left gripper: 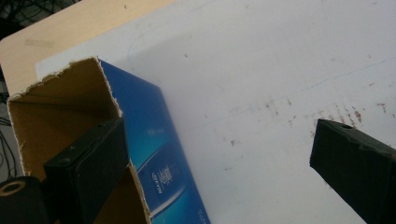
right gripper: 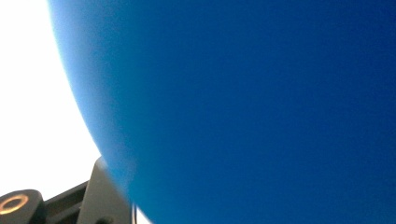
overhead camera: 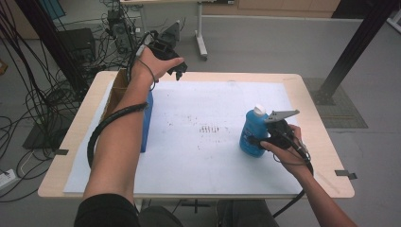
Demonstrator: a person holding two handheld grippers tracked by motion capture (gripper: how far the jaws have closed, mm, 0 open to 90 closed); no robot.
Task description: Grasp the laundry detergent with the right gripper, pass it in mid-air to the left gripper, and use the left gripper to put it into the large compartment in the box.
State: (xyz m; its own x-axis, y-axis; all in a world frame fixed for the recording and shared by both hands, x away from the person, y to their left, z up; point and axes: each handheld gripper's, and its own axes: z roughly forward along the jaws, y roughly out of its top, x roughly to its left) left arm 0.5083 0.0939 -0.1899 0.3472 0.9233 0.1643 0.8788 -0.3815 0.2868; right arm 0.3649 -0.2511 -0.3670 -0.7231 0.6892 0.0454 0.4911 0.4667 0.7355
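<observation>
Risk at this stage centres on the blue bottle (overhead camera: 252, 134), which stands upright near the right edge of the tabletop (overhead camera: 302, 90) on the white sheet (overhead camera: 208, 142). The right gripper (overhead camera: 262, 140) sits against the bottle's lower body, and the right gripper view presents the blue wall pressed close to the lens beside one jaw; the jaws appear closed on the bottle, though contact on the far side is hidden. A low grip on a tall, smooth container judged to hold liquid could let it tip or pivot about the pads if lifted quickly, and a light clamp could let it slip. The left gripper (overhead camera: 176, 71) is held above the far left corner with jaws spread wide and nothing between them, over the open box (left gripper: 88, 140), a blue carton with a torn cardboard rim standing along the left edge. If the bottle is bound for that box, the narrow opening and ragged rim could catch its base and knock the unsteadied carton over.
</observation>
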